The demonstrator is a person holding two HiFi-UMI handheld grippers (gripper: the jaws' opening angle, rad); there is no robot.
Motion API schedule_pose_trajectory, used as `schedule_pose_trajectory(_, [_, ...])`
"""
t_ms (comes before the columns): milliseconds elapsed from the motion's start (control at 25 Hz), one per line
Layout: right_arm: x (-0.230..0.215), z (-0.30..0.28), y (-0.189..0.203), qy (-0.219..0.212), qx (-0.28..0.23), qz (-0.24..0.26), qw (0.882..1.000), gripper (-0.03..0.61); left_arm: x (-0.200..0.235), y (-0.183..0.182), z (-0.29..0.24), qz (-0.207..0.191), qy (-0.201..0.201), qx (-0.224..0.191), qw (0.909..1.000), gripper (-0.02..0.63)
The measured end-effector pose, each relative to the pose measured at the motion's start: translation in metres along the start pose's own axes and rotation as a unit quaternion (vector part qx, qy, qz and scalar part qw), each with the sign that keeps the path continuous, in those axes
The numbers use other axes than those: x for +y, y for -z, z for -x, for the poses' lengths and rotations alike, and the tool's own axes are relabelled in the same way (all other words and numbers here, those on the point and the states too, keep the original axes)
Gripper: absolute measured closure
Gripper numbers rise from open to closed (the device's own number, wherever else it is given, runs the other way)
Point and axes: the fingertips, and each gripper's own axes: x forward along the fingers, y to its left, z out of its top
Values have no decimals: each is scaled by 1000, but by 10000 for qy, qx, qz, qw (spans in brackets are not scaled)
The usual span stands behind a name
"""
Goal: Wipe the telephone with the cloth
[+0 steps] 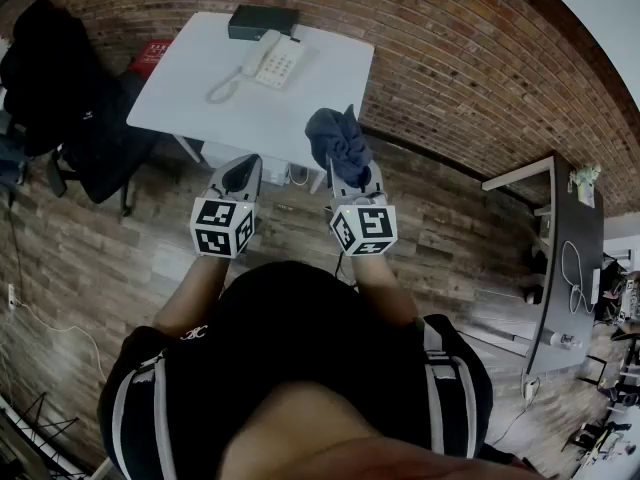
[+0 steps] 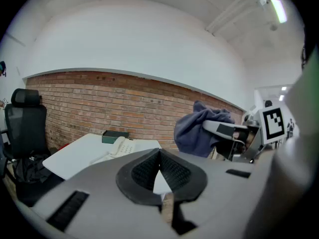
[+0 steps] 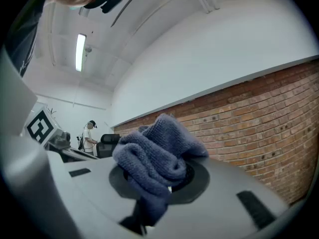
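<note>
A person in a black top, seen from above, holds both grippers out over a wood-plank floor. The left gripper (image 1: 240, 173) has its jaws pressed together on nothing, which its own view confirms. The right gripper (image 1: 352, 180) pinches a bunched dark blue cloth (image 1: 338, 140) that rises above its jaws. Beyond, a white table (image 1: 190, 98) stands against a brick wall. The white telephone (image 1: 272, 61) lies near the table's far edge, just in front of a black box (image 1: 262, 21). Only the right gripper view shows a distant person (image 3: 88, 136) standing. Only the head view shows a dark desk (image 1: 575, 258) at the right.
</note>
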Motion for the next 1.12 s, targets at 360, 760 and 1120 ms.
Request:
schedule_pose_trajectory(360, [4,11,4,-82,3,1,10000,526,-7,8,8,7,-42,63,10000,621])
schedule_pose_trajectory(760, [-12,17,9,-53,94,-80,9999,523,-20,11,-2,1,-66,128,9999,621])
schedule_pose_trajectory(1120, [-41,21,12,-211,100,-157,9996,523,-40,12,-17,3,-262,142,9996,621])
